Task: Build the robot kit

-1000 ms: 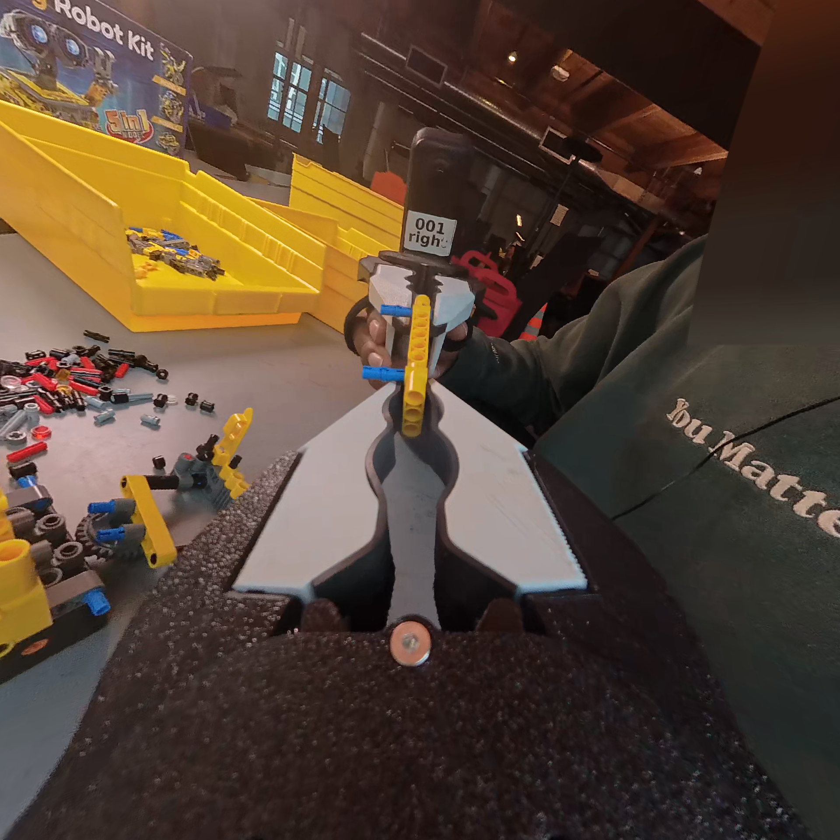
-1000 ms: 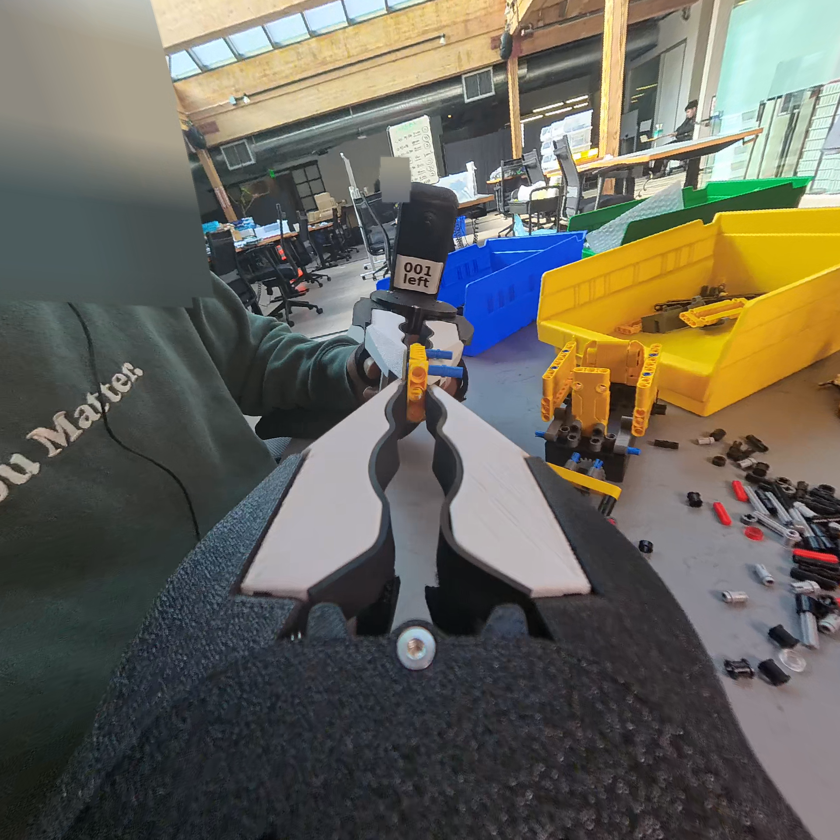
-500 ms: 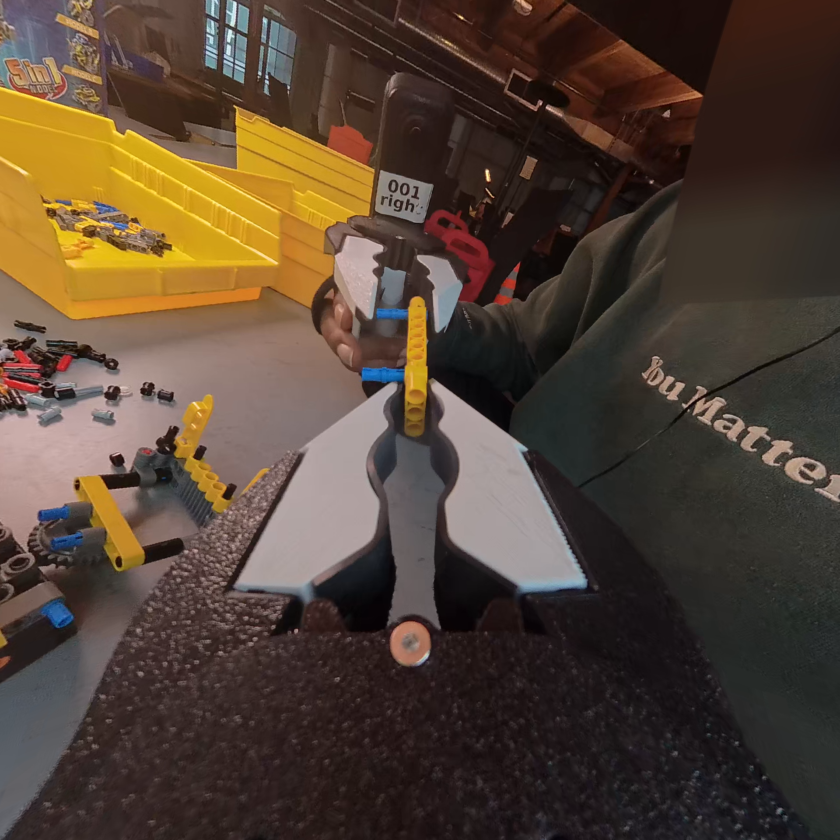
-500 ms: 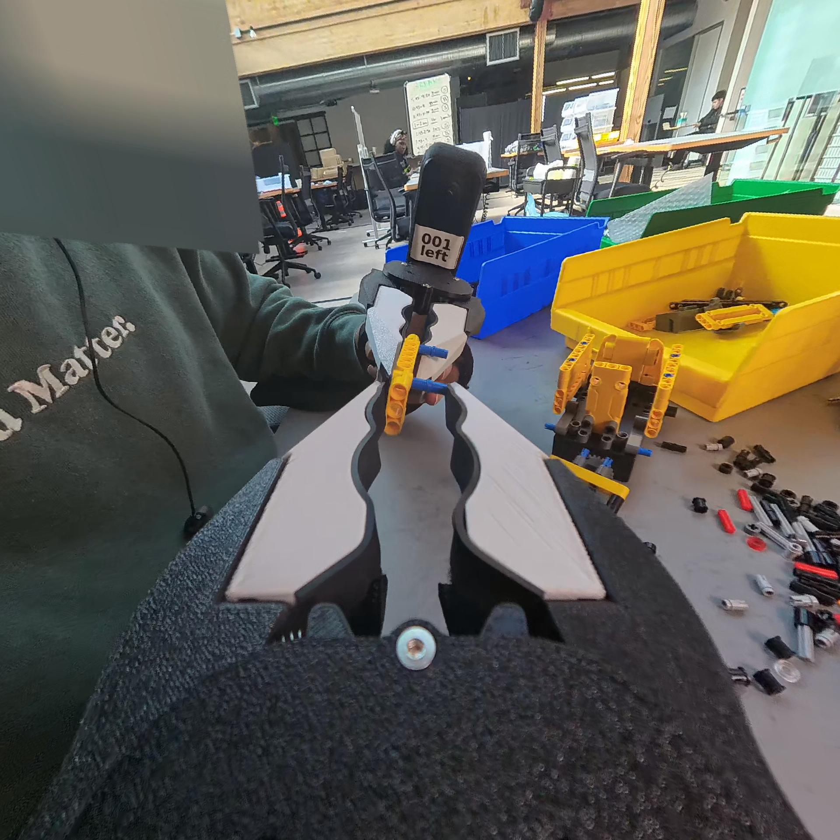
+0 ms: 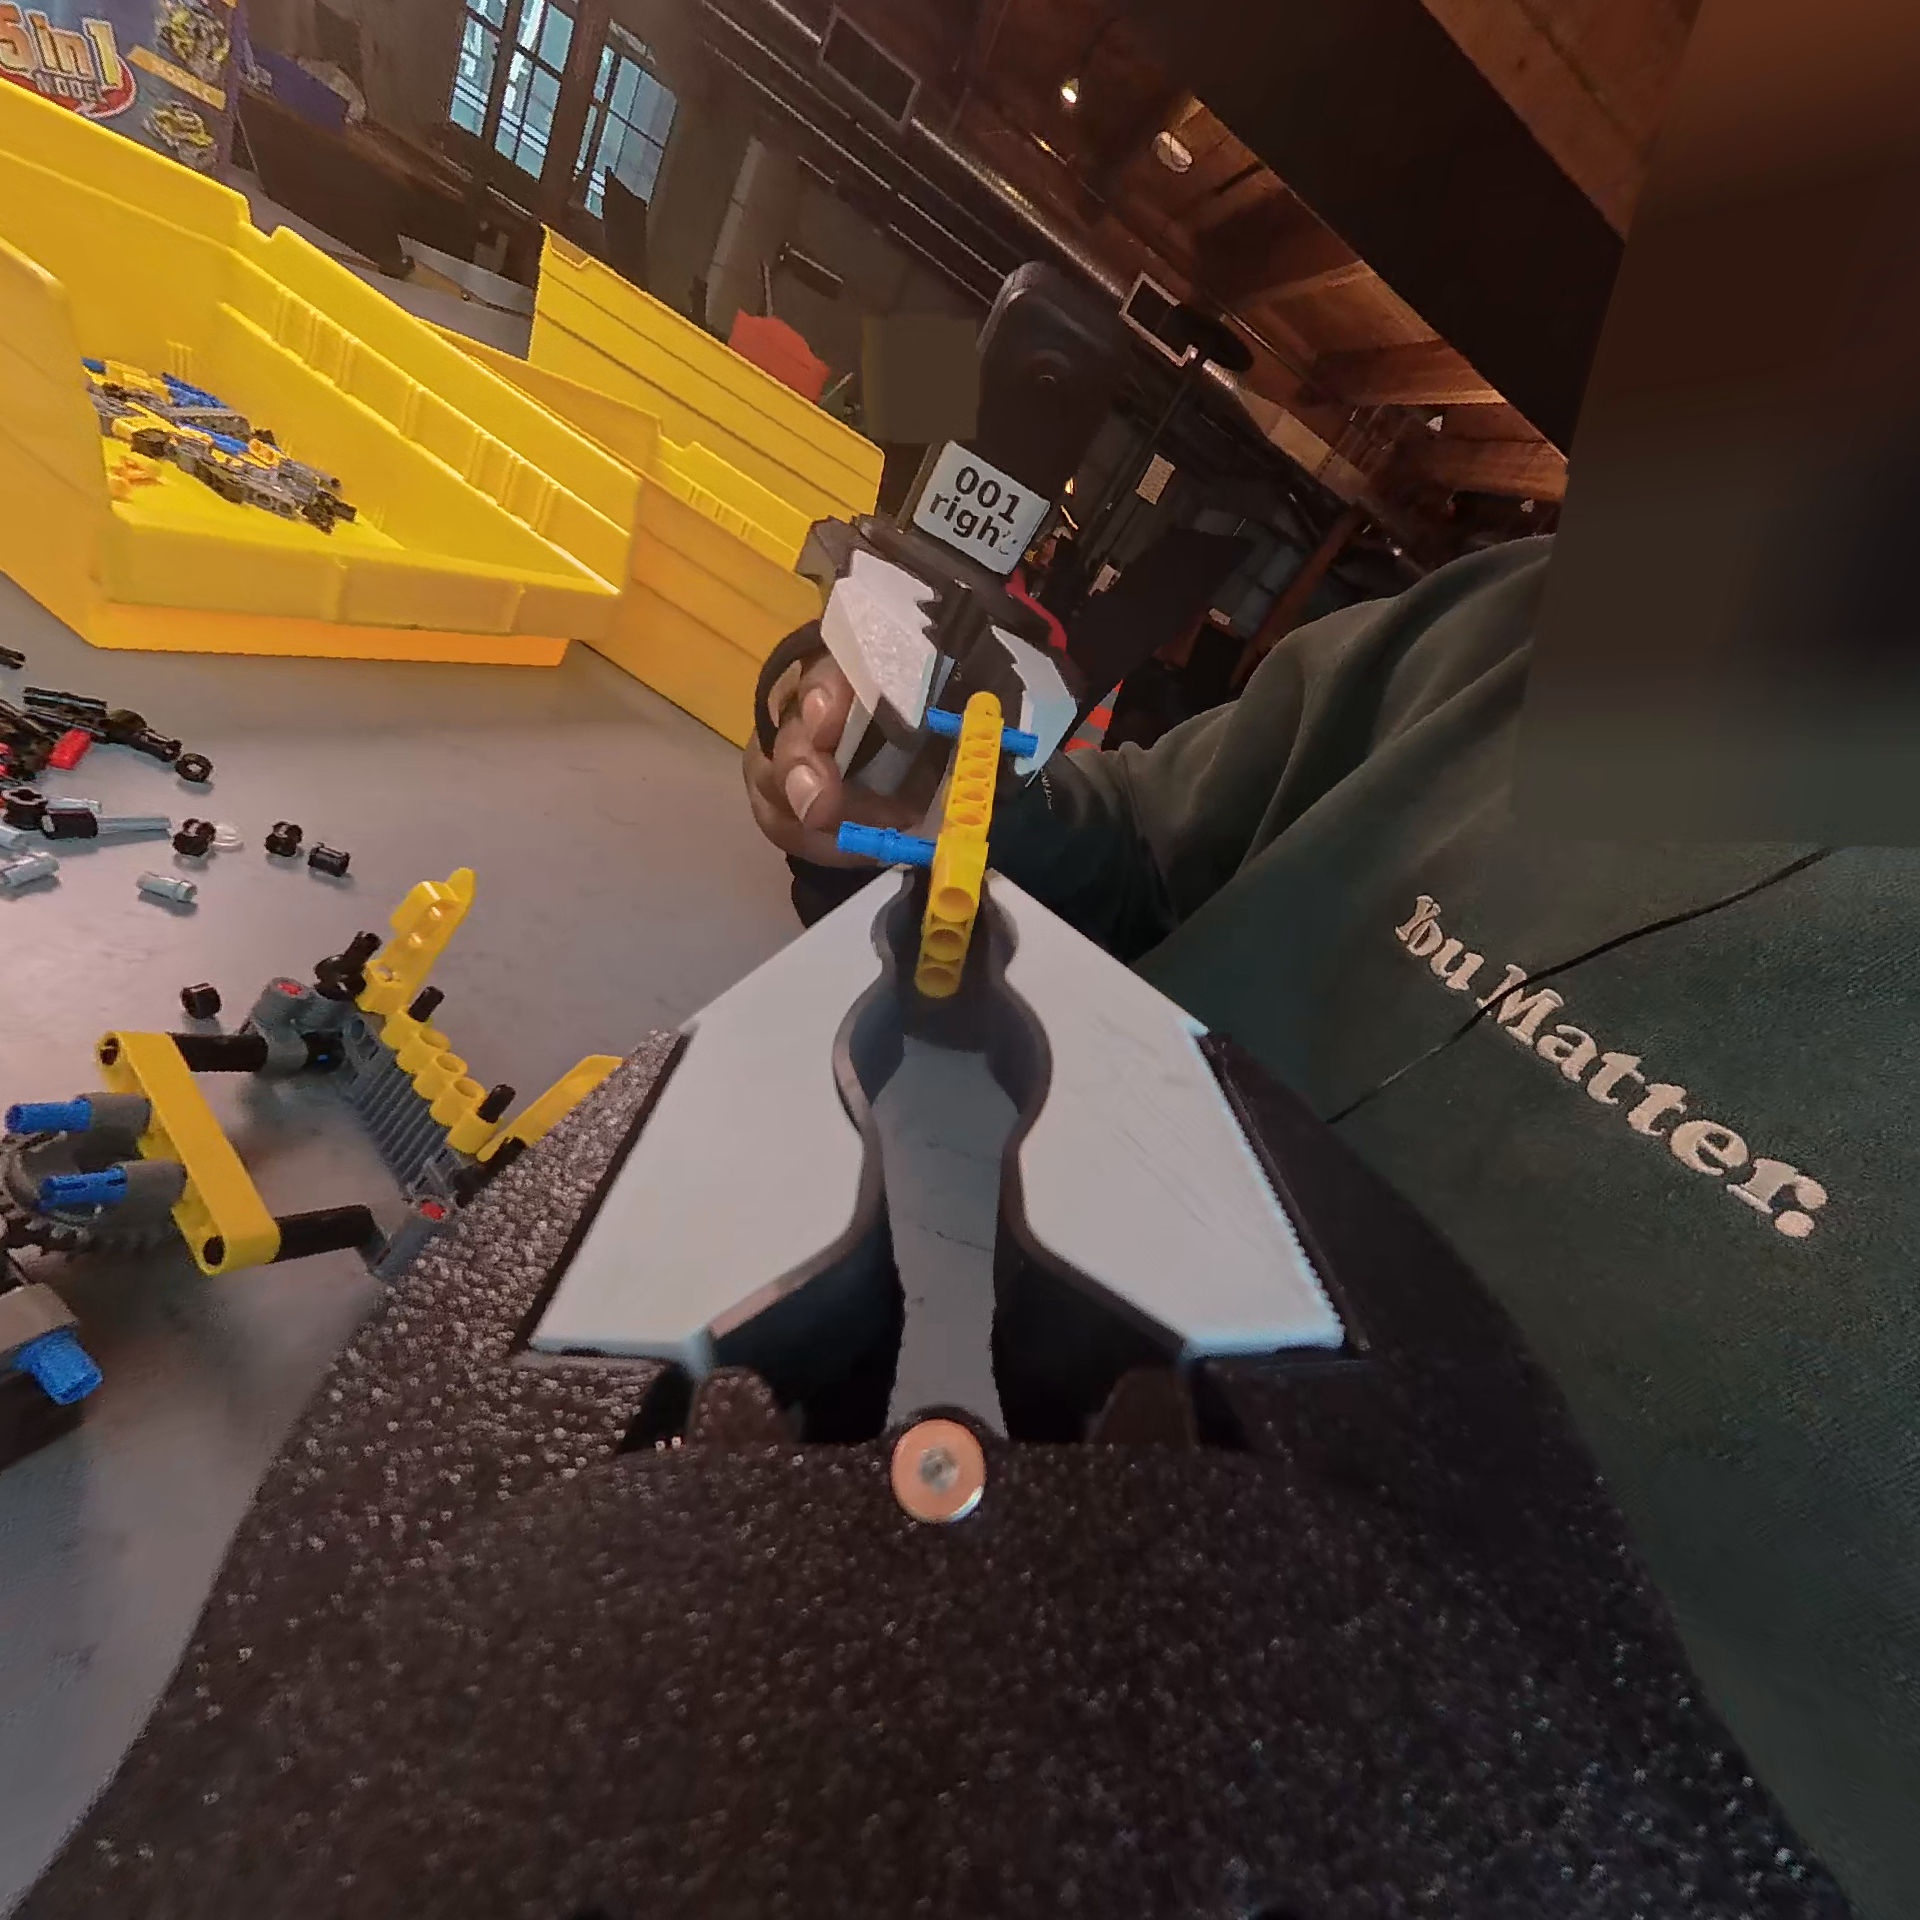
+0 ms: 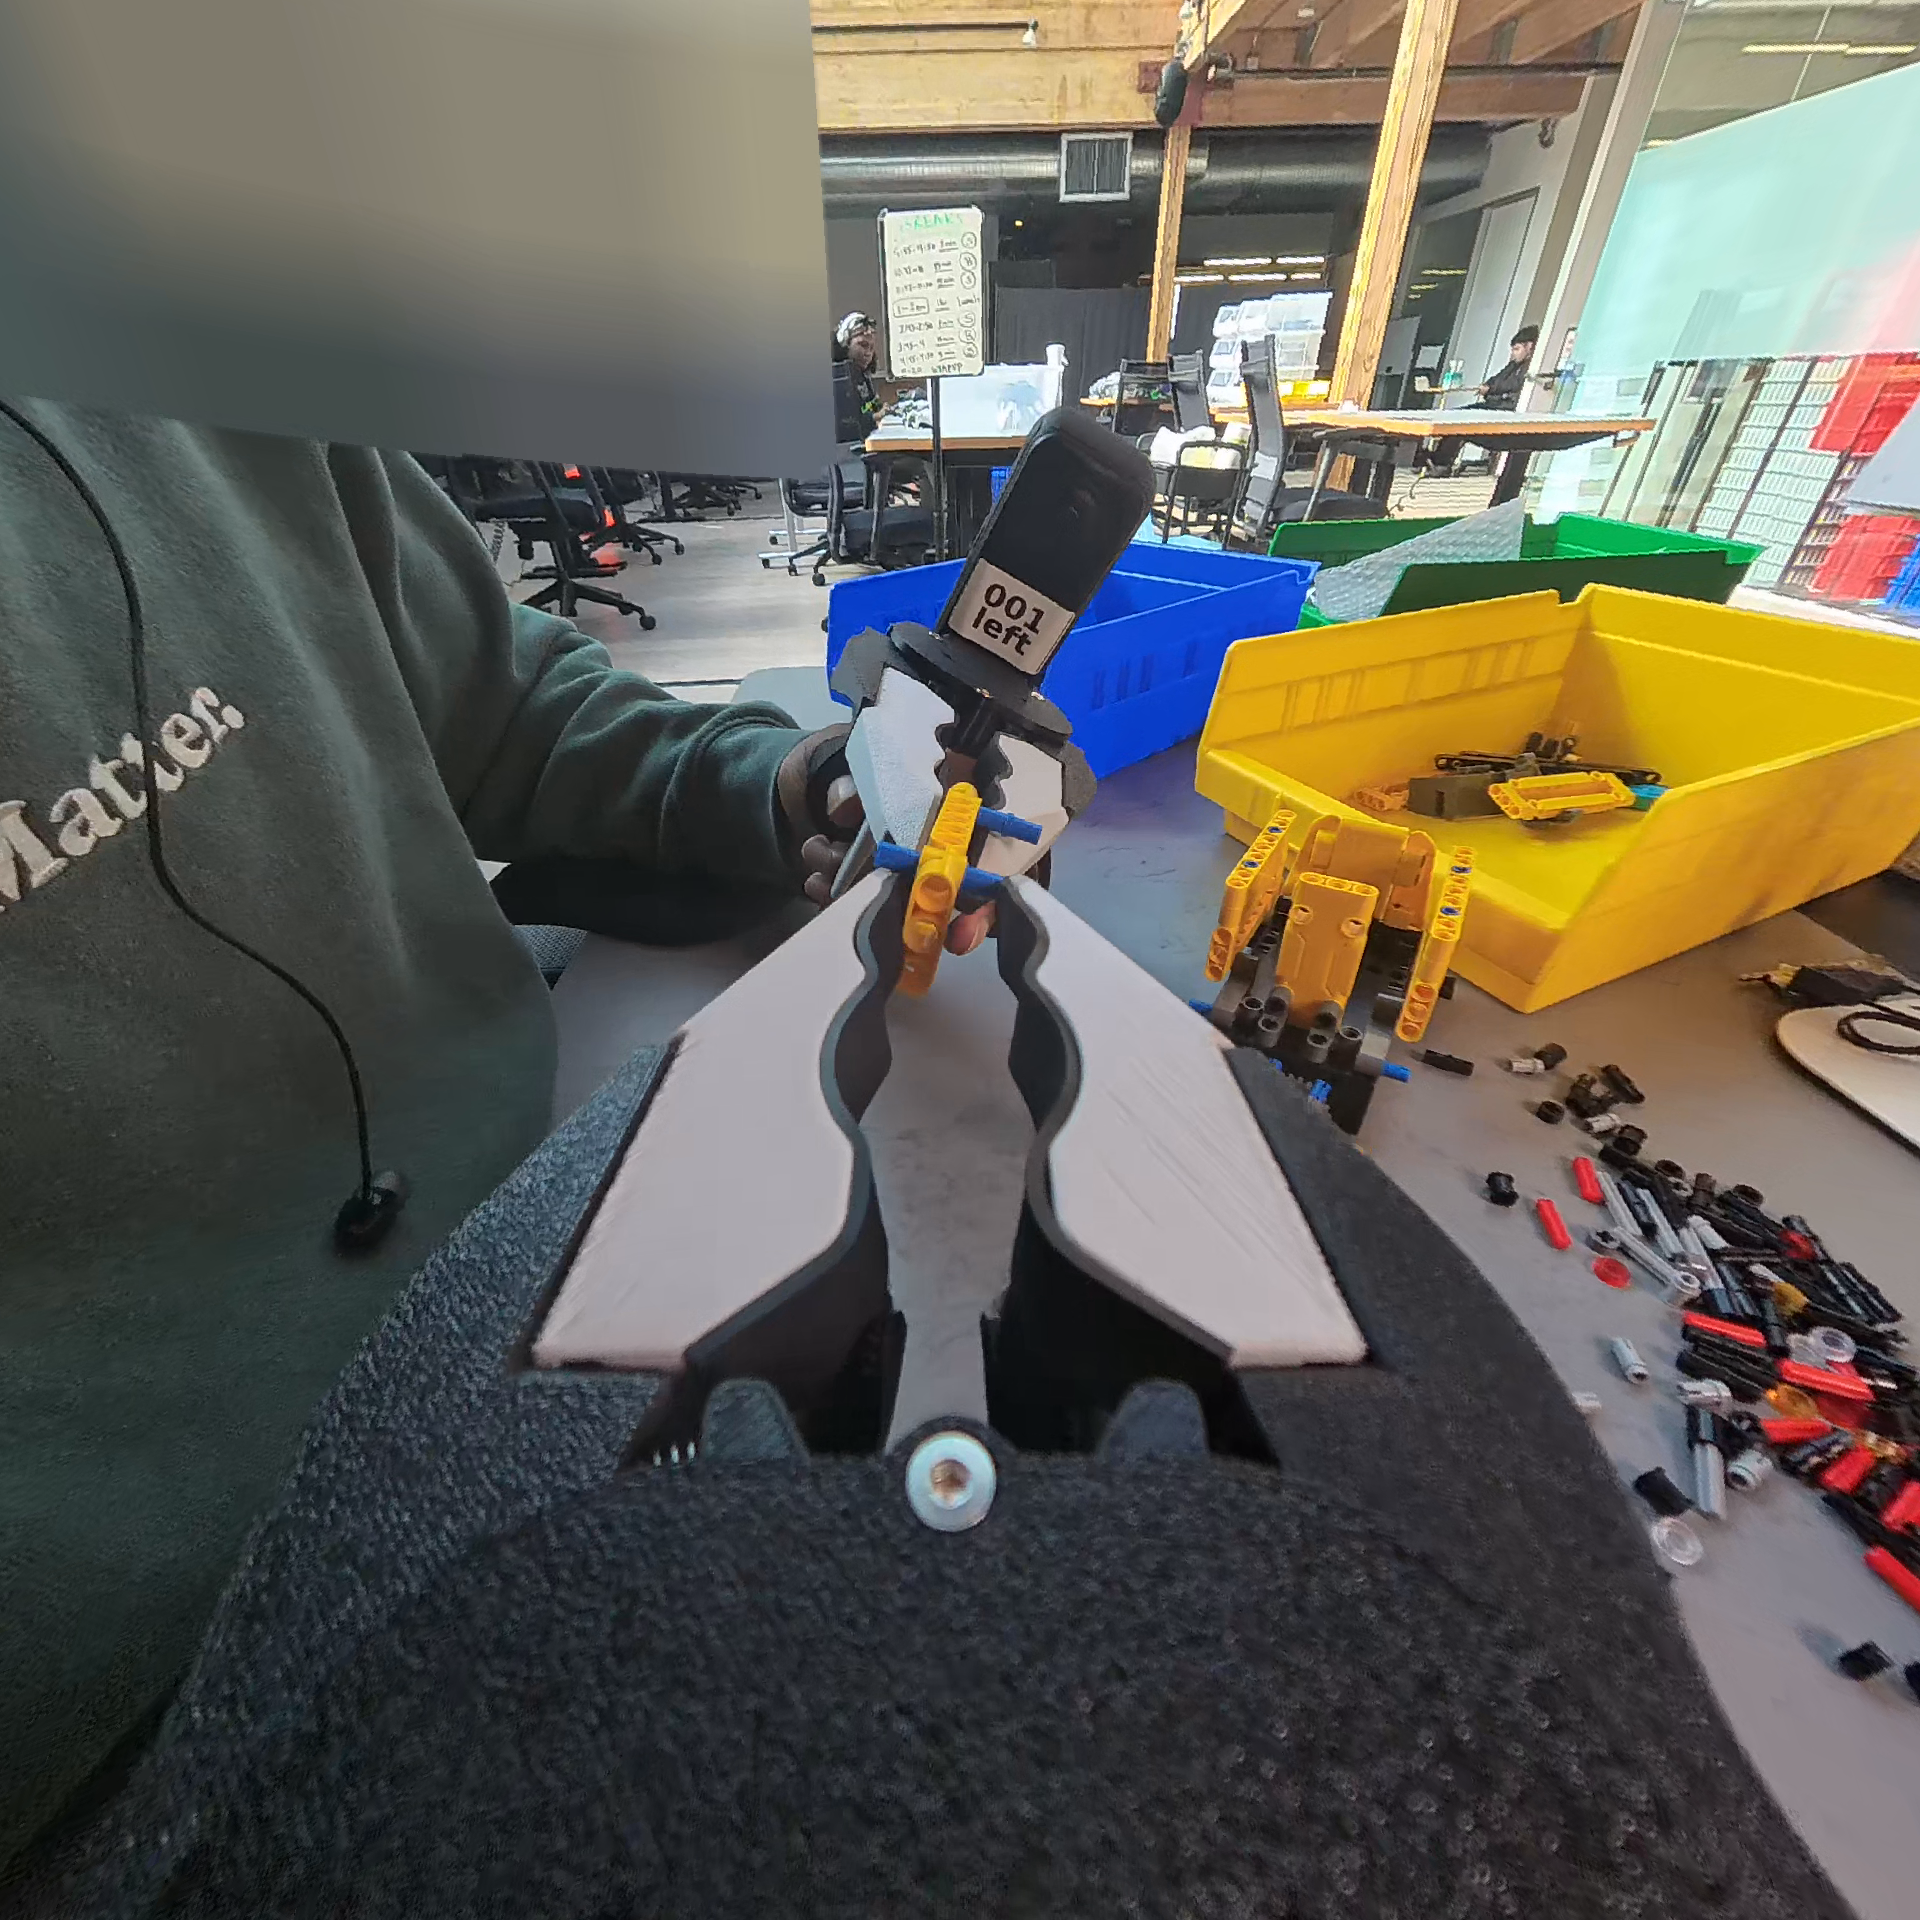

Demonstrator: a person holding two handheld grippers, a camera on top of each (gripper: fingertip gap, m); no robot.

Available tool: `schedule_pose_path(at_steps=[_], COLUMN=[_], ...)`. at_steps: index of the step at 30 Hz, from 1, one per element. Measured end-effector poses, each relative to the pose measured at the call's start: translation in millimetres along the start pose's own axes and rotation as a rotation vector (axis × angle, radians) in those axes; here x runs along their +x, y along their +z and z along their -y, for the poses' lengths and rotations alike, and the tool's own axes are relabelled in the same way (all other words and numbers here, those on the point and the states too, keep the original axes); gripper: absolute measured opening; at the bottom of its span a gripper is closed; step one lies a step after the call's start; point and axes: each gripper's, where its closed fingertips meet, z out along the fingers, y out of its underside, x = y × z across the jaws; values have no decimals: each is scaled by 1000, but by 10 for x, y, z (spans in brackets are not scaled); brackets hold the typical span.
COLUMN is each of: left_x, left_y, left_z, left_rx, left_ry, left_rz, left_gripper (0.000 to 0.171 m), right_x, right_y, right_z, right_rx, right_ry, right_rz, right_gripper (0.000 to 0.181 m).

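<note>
My left gripper (image 5: pixel 945 883) is shut on the lower end of a yellow holed beam (image 5: pixel 961 831) with two blue pins (image 5: pixel 878 842) through it, and holds it in the air. My right gripper (image 6: pixel 951 899) is open. Its fingertips stand either side of the beam (image 6: pixel 935 883), which lies close to the left finger. In the left wrist view the right gripper (image 5: pixel 966 717) faces me with its jaws apart around the beam's far end. In the right wrist view the left gripper (image 6: pixel 966 790) grips the beam. A hand holds each tool.
A grey table carries yellow bins (image 5: pixel 312 582), loose small parts (image 5: pixel 104 748) and a part-built yellow and grey assembly (image 5: pixel 312 1091). On the other side stand a yellow and black model (image 6: pixel 1330 935), a yellow bin (image 6: pixel 1558 925), a blue bin (image 6: pixel 1143 644) and a parts pile (image 6: pixel 1766 1330). The person's green sweatshirt is close. Left and right tips are no more than a few centimetres apart.
My right gripper was shut on the beam a second ago; it has opened and let go. The left gripper keeps its hold and has tilted the beam a little.
</note>
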Motion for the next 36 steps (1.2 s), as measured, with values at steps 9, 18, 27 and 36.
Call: schedule_pose_path(at_steps=[9,18,27,36], left_x=[-42,-18,-66,-45], left_y=[-14,-14,-44,-67], left_z=[-61,-113,-133,-104], left_rx=[-53,-128,-139,-121], left_ry=[183,508,541,546], left_rz=[94,221,254,253], left_gripper=[8,10,8,7], right_x=[40,-75,44,-68], right_y=[13,11,21,96], right_z=[-87,-62,-191,-438], right_rx=[-14,-47,-67,-190], right_ry=[-134,-309,-275,-50], right_rz=[-63,-66,-113,31], right_gripper=[18,14,20,35])
